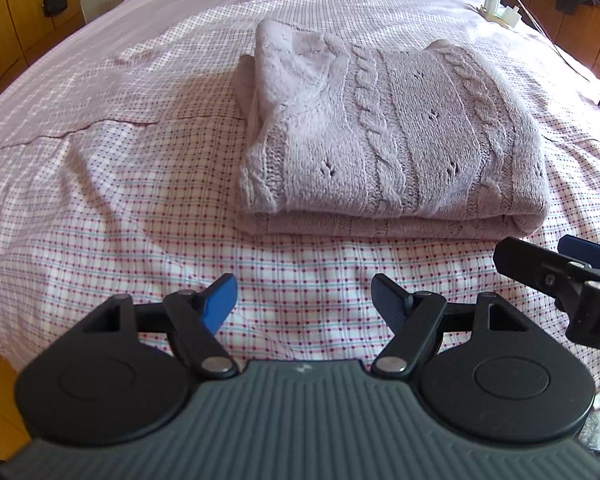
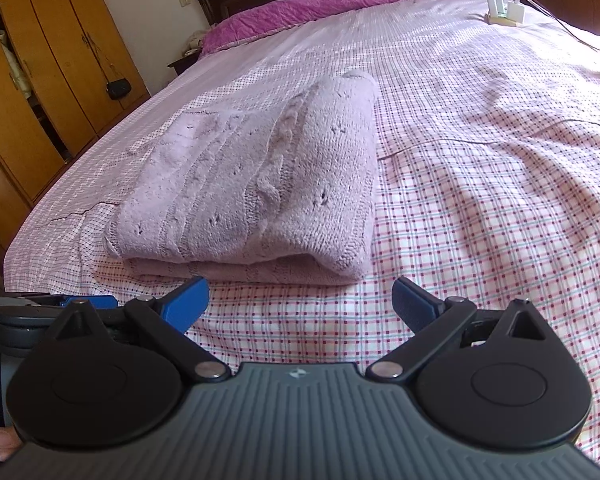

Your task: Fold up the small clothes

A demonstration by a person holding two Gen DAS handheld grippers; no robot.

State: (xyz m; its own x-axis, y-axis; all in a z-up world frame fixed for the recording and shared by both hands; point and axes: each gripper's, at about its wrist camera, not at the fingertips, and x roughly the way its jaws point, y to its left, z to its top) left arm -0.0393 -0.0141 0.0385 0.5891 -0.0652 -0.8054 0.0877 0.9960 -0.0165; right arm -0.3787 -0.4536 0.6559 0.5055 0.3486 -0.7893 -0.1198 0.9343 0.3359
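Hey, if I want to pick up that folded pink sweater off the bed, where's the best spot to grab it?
Probably the near folded edge of the sweater, coming in low from the front. The stacked layers end there in a thick rounded roll facing both open grippers, left gripper and right gripper. Slide one finger under and one on top, a gripper toward each front corner, so the fold holds.

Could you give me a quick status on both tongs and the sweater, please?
Left tongs open, empty. Right tongs open, empty. Sweater folded on the bedsheet, just ahead of both. Nothing between tongs and sweater.
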